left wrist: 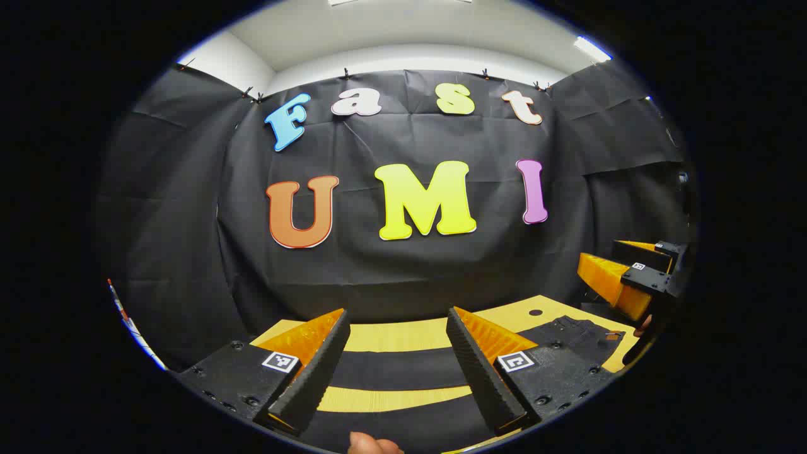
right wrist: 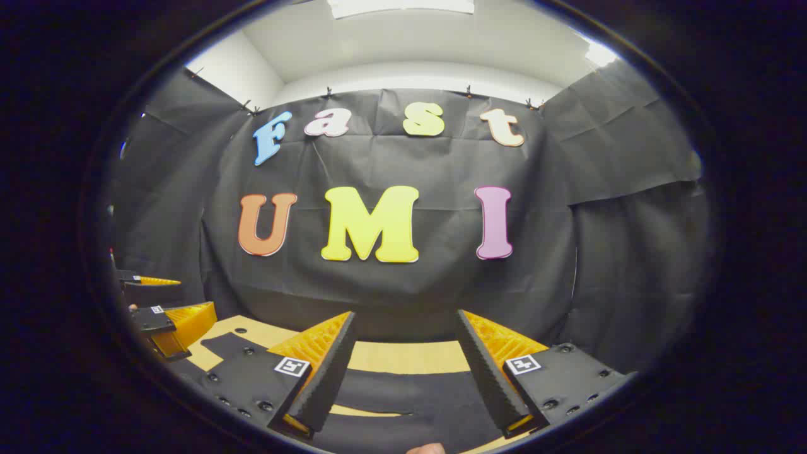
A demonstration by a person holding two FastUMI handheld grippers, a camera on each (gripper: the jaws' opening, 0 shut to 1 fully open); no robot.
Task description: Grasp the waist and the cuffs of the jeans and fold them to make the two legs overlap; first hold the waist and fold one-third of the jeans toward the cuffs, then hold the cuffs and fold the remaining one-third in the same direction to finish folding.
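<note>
Dark jeans (left wrist: 397,376) lie flat on a yellow table (left wrist: 403,340), their legs showing as two dark bands across the left gripper view. The waist end with pockets (left wrist: 574,334) is at the right. My left gripper (left wrist: 397,321) hovers above the legs, open, with nothing between its fingers. My right gripper (left wrist: 605,255) hangs over the waist end, jaws apart. In the right gripper view the jeans (right wrist: 403,391) spread below my open right gripper (right wrist: 405,318), which holds nothing. The left gripper (right wrist: 192,296) appears far left, above the table.
Black cloth walls close the table in at the back and on both sides. A small dark hole (left wrist: 535,312) marks the tabletop near the waist. A fingertip (left wrist: 372,444) of the holding hand shows at the bottom edge.
</note>
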